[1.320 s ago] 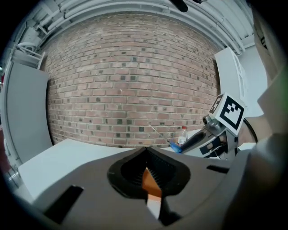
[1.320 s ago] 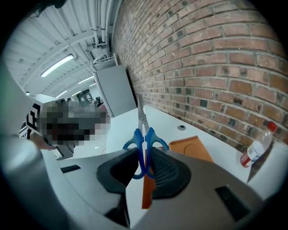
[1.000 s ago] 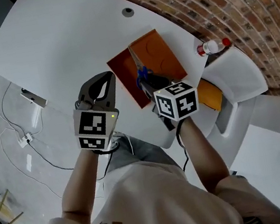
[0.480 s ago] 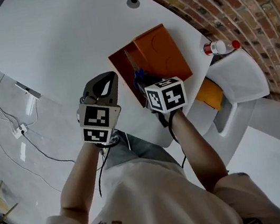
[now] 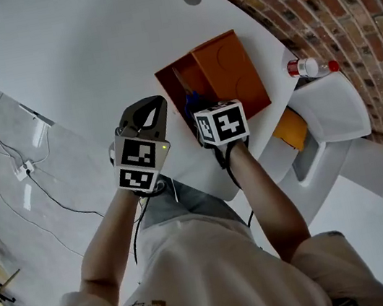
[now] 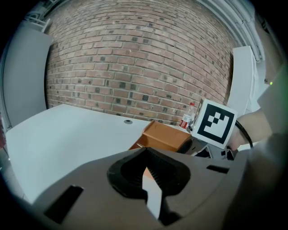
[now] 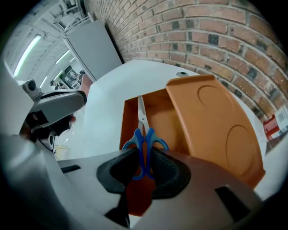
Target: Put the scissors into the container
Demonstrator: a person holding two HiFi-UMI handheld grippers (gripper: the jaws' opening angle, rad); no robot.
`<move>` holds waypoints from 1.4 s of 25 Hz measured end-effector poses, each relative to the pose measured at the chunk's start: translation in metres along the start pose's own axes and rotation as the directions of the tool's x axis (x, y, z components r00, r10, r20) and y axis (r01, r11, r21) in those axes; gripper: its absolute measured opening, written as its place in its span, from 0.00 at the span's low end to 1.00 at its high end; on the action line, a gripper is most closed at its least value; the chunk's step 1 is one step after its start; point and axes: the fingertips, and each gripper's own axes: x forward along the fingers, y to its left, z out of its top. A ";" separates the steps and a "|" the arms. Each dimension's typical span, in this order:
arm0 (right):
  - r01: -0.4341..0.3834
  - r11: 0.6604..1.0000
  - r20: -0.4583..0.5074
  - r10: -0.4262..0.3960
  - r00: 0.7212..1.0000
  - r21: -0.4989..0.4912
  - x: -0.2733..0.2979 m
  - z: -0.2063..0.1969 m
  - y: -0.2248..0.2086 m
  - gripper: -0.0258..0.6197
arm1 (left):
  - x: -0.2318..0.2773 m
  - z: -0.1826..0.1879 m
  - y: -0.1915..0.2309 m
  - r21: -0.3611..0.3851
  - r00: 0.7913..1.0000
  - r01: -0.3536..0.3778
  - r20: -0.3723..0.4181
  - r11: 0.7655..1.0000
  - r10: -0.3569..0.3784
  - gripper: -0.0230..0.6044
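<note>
**Blue scissors (image 7: 143, 139) poised over orange container (image 7: 157, 112)**

Pinched by handle loops in right claw (image 7: 144, 165), blades pointing far, above container's open left half on white tabletop (image 5: 88, 64). Nothing in left claw (image 6: 145, 152): pressed together, idle, near-left of container. Could snag blade tips on far wall or tilted lid (image 7: 216, 130) if lowered too steep. Could bounce out if let go too high.

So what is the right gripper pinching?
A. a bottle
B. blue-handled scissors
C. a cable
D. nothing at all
B: in the right gripper view, the right gripper has its jaws closed on the blue handles of the scissors, blades pointing into the orange container.
</note>
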 end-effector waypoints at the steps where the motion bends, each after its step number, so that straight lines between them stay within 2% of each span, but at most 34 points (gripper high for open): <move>1: 0.012 1.000 -0.012 -0.012 1.000 -0.011 0.002 0.000 -0.001 0.17 | 0.001 -0.002 0.001 0.000 1.000 0.003 -0.009 1.000 -0.003 0.05; 9: 0.051 0.998 -0.082 -0.055 0.995 -0.047 0.018 -0.007 -0.005 0.17 | 0.002 -0.012 0.009 -0.006 0.999 0.004 -0.043 1.000 -0.004 0.05; 13: 0.066 0.995 -0.127 -0.076 0.989 -0.079 0.029 -0.016 -0.006 0.17 | 0.002 -0.017 0.008 0.014 0.998 -0.007 -0.062 1.000 0.008 0.05; 17: 0.097 0.990 -0.135 -0.110 0.985 -0.099 0.033 -0.023 -0.008 0.17 | -0.001 -0.019 0.001 0.020 0.998 0.001 -0.066 1.000 0.001 0.05; 22: 0.073 0.992 -0.107 -0.083 0.991 -0.099 0.031 -0.019 -0.005 0.28 | -0.004 -0.019 -0.005 0.032 0.997 0.011 -0.073 0.999 -0.008 0.05; 32: 0.067 0.992 0.021 -0.065 0.998 -0.109 -0.013 0.004 0.003 0.27 | -0.026 0.004 -0.024 0.072 0.999 -0.006 -0.034 0.997 0.009 0.05; 35: 0.071 0.992 0.093 -0.062 0.994 -0.106 -0.037 0.017 0.007 0.20 | -0.039 0.018 -0.029 0.092 1.000 -0.017 -0.008 0.996 0.017 0.05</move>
